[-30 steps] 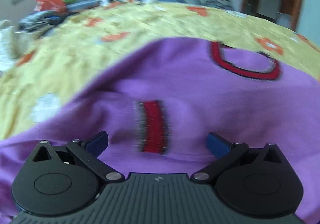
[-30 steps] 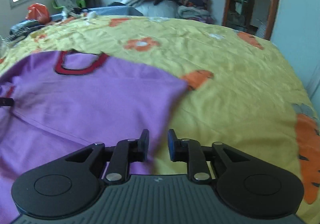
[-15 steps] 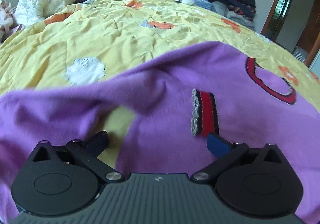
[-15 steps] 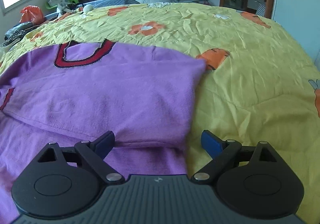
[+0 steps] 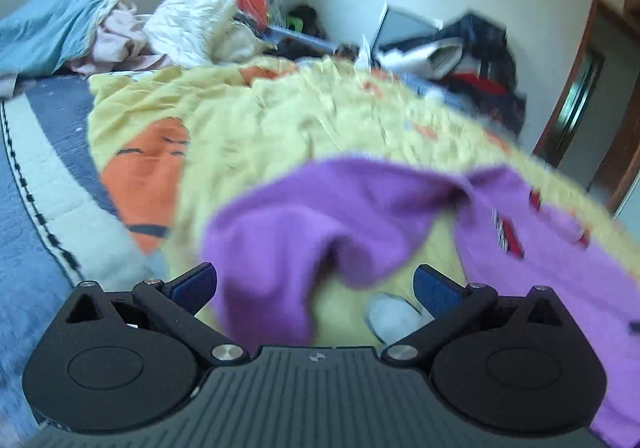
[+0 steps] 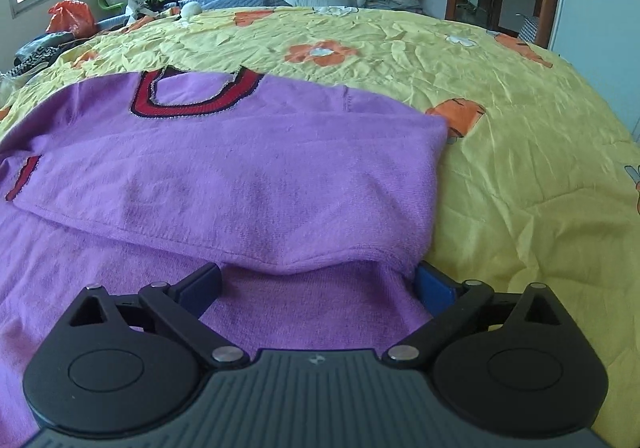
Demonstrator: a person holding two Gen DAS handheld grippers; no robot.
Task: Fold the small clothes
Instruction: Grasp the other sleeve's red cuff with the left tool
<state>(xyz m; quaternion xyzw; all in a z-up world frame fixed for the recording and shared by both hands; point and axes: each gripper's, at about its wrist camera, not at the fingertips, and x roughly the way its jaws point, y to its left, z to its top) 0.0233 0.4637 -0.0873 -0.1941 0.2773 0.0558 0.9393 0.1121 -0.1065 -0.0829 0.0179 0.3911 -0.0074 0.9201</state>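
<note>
Both grippers stand with their jaws wide apart and nothing clamped between the blue pads. One purple sweater (image 6: 248, 167) with a red, dark-edged V-neck collar (image 6: 192, 95) lies on the yellow flowered bedspread (image 6: 500, 95), and it serves as the landmark. In the right wrist view the right gripper (image 6: 318, 284) hovers at the sweater's near right corner, where a sleeve is folded across the body; its right pad sits just beside the folded edge, its left pad over the lower layer. Half a second ago the gripper was already spread the same way, but now the folded sleeve edge lies nearer to the pads.

In the left wrist view, which is blurred, the left gripper (image 5: 316, 286) is at the sweater's left side. A loose purple sleeve (image 5: 320, 224) bunches up between the open pads, bedspread showing beneath it. The red striped cuff (image 5: 508, 236), near the right pad half a second ago, now sits farther off to the right. Beyond the sweater's left side a blue quilt (image 5: 36, 183) and heaped laundry (image 5: 192, 23) have come into view.
</note>
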